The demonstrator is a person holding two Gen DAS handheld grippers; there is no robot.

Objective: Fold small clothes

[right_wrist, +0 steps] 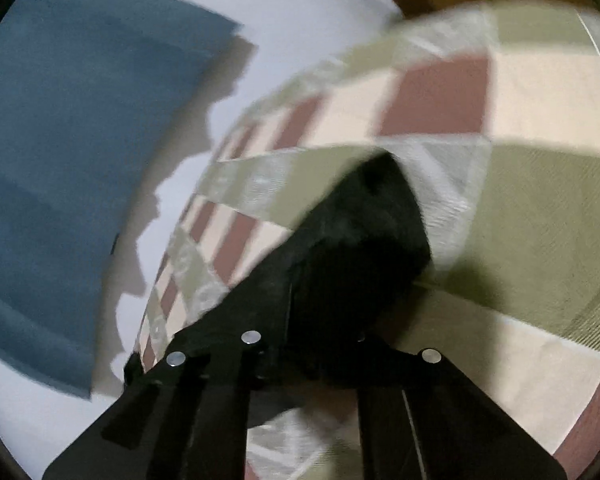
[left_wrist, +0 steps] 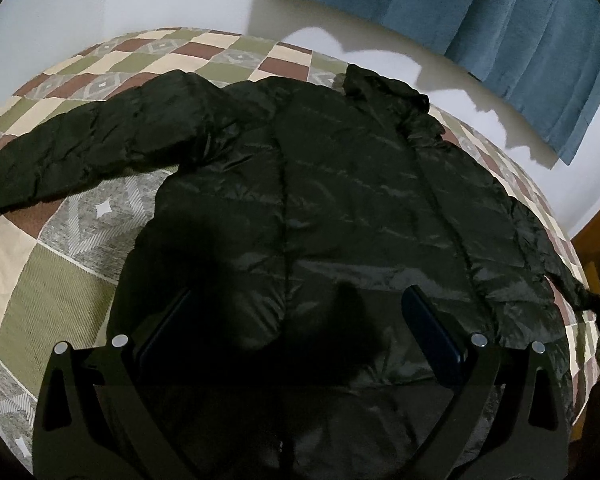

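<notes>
A black puffer jacket (left_wrist: pixel 340 200) lies spread flat on a checkered bedspread (left_wrist: pixel 60 280), collar (left_wrist: pixel 380 84) at the far side. One sleeve (left_wrist: pixel 80 148) stretches out to the left, the other sleeve (left_wrist: pixel 540 248) runs to the right edge. My left gripper (left_wrist: pixel 300 320) hovers open over the jacket's near hem, its blue-padded fingers (left_wrist: pixel 432 328) wide apart with nothing pinched between them. In the blurred right wrist view, my right gripper (right_wrist: pixel 324 320) is shut on the black end of a sleeve (right_wrist: pixel 372 216), which sticks out forward over the bedspread (right_wrist: pixel 520 220).
A blue curtain (left_wrist: pixel 500 20) hangs against the white wall behind the bed and shows as the curtain (right_wrist: pixel 80 120) in the right wrist view. Brown wooden furniture (left_wrist: pixel 596 248) stands past the bed's right edge. Bare bedspread lies left of the jacket.
</notes>
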